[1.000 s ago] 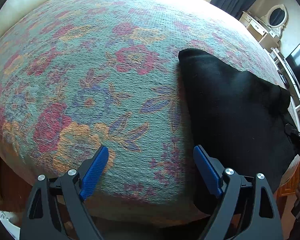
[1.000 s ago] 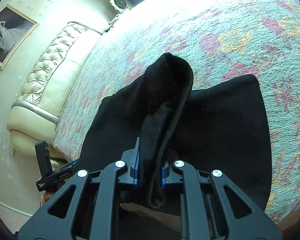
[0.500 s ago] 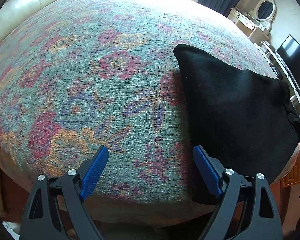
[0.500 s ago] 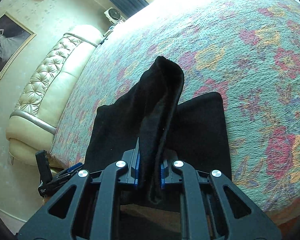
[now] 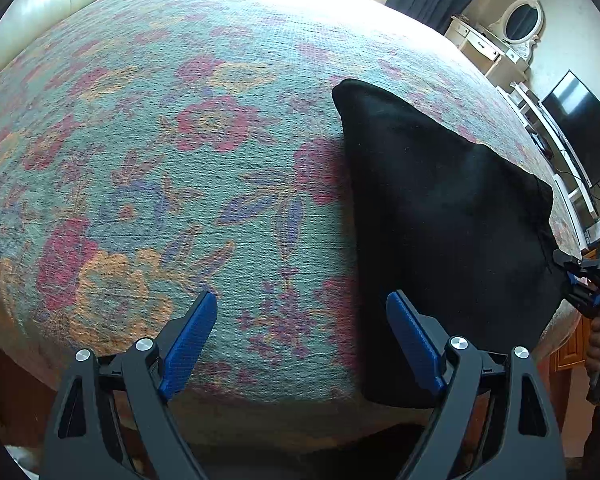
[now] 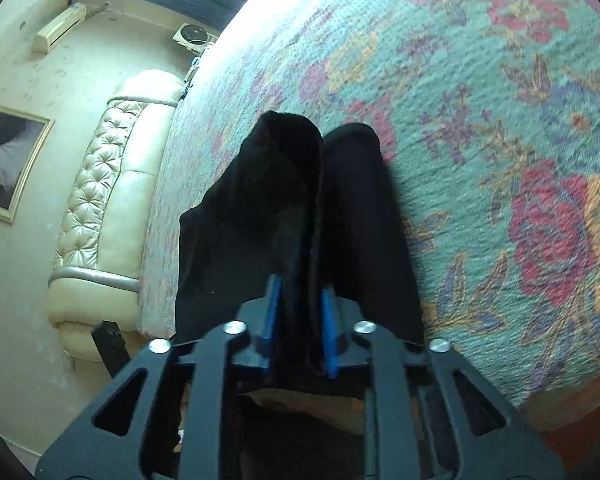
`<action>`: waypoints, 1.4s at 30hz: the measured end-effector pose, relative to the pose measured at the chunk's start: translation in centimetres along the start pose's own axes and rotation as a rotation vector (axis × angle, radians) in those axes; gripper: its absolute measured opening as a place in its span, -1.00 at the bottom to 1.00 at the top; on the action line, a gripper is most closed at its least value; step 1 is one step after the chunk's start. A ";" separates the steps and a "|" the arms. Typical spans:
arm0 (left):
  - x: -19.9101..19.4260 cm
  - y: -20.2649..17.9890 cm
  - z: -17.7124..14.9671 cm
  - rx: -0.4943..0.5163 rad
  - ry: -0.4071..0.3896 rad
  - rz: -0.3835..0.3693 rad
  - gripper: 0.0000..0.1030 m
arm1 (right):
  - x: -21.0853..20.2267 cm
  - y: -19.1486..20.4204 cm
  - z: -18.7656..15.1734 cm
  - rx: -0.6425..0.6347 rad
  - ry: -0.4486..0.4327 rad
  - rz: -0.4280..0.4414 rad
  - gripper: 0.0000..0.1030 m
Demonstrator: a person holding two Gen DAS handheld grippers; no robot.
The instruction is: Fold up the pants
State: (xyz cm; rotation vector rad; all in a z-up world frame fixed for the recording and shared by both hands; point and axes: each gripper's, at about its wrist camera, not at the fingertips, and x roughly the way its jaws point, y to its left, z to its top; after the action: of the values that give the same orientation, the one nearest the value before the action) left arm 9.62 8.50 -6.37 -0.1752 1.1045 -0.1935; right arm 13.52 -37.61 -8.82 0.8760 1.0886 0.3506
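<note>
Since a second ago the right gripper (image 6: 298, 332) has carried its pinched edge of the pants (image 5: 440, 216) further across, so the raised flap that stood well off the lower layer now leans close beside it, and less of the flat cloth shows to its right; the left gripper (image 5: 302, 344) has hardly shifted. The bed (image 5: 180, 160), under a floral cover, fills both views, with a cream headboard (image 6: 112, 208) along its far side and a dresser with a mirror (image 5: 520, 24) and a TV (image 5: 580, 128) off to the right. The pants lie on the near right part of the bed, already folded down to a compact black wedge, one corner pointing up the bed and the near edge hanging over the side. The right gripper's blue pads (image 6: 272, 320) are clamped tight on a fold of black cloth lifted clear of the bed. The left gripper hovers over bare cover just beside the pants, jaws wide apart and holding nothing. I judge this to be a late fold: one edge being brought over onto the rest. The next move likely calls for lowering that edge so it lines up with the layer below, then letting go; the left gripper could press the stack to keep it from sliding off the edge.
</note>
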 end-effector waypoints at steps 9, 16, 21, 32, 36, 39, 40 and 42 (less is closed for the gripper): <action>0.1 0.3 0.1 -0.011 0.003 -0.004 0.66 | 0.9 1.8 -0.7 -0.112 0.026 -0.039 -0.79; -0.3 0.0 0.0 -0.005 -0.009 -0.047 0.65 | -2.5 2.7 0.1 -0.153 -0.068 -0.087 -0.81; -0.2 -1.0 -0.5 0.016 -0.007 -0.061 0.66 | -1.8 -1.0 0.1 -0.076 -0.038 -0.122 -0.78; -0.1 0.3 -0.7 -0.115 0.024 -0.192 0.65 | -4.0 -3.2 0.0 0.021 -0.071 -0.023 0.06; 0.8 0.8 -1.3 -0.214 0.087 -0.327 0.65 | -5.3 -4.7 -0.4 0.058 -0.095 -0.029 0.32; 1.2 1.2 -1.8 -0.291 0.112 -0.398 0.65 | -4.9 -6.3 -1.2 0.119 -0.056 0.040 0.33; 1.2 1.1 -1.9 -0.300 0.119 -0.420 0.65 | -4.5 -6.6 -1.3 0.129 -0.040 0.057 0.33; 1.1 0.7 -2.0 -0.301 0.124 -0.473 0.65 | -3.8 -6.8 -1.7 0.135 -0.018 0.089 0.33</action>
State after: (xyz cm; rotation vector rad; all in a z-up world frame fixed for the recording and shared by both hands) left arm 8.35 8.83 -8.38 -0.7034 1.1997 -0.4652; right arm 9.20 -43.55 -11.91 1.0482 1.0680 0.3457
